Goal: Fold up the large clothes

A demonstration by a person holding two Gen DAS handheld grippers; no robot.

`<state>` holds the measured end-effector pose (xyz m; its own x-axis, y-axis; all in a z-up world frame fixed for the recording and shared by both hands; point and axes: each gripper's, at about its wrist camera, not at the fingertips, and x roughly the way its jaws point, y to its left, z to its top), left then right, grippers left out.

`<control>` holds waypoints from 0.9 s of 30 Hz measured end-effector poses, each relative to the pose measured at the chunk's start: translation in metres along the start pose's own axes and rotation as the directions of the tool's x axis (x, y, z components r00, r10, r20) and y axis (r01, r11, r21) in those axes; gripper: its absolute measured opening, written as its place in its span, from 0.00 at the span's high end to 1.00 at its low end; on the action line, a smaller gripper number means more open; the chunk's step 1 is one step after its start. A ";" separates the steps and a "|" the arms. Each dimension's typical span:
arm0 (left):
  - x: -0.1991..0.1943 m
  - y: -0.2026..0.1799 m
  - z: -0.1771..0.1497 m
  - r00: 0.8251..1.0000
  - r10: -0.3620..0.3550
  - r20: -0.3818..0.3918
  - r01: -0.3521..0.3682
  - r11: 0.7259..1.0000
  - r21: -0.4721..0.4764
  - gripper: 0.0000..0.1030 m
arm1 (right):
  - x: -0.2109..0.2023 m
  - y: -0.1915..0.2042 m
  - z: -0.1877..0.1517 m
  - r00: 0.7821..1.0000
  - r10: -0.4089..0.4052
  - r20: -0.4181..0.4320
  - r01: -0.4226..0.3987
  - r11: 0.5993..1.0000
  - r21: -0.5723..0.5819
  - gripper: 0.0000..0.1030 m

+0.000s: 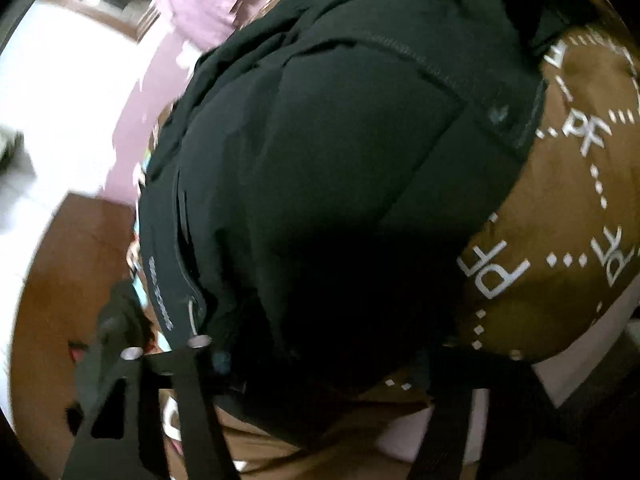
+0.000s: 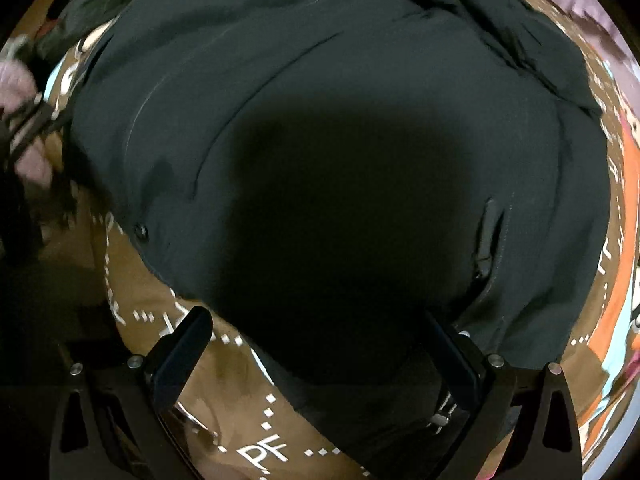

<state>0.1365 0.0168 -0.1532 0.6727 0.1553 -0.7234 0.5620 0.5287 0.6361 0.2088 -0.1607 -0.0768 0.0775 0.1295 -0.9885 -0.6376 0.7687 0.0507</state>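
A large black jacket lies on a brown bedcover printed with white "PF" letters. It fills most of both views; in the right wrist view the jacket shows a zip pocket at the right. My left gripper is pressed low against the jacket's near edge; its fingers are dark and blurred, so their spread is unclear. My right gripper is open, its fingers wide apart, one over the bedcover and one over the jacket's hem.
Pink cloth lies beyond the jacket. A white floor and a brown wooden surface lie to the left of the bed. An orange and light blue patterned part of the cover shows at the right.
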 end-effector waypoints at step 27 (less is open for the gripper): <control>-0.044 0.091 0.041 0.974 -0.202 0.105 0.226 0.914 -0.336 0.94 | -0.065 0.007 -0.013 0.979 -0.105 0.172 0.100 0.994 0.040 0.78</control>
<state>0.1778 0.0237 -0.0524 0.5923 -0.0435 -0.8045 0.5039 0.7991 0.3278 0.1890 -0.1721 -0.0142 0.2747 0.1537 -0.9492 -0.5957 0.8021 -0.0425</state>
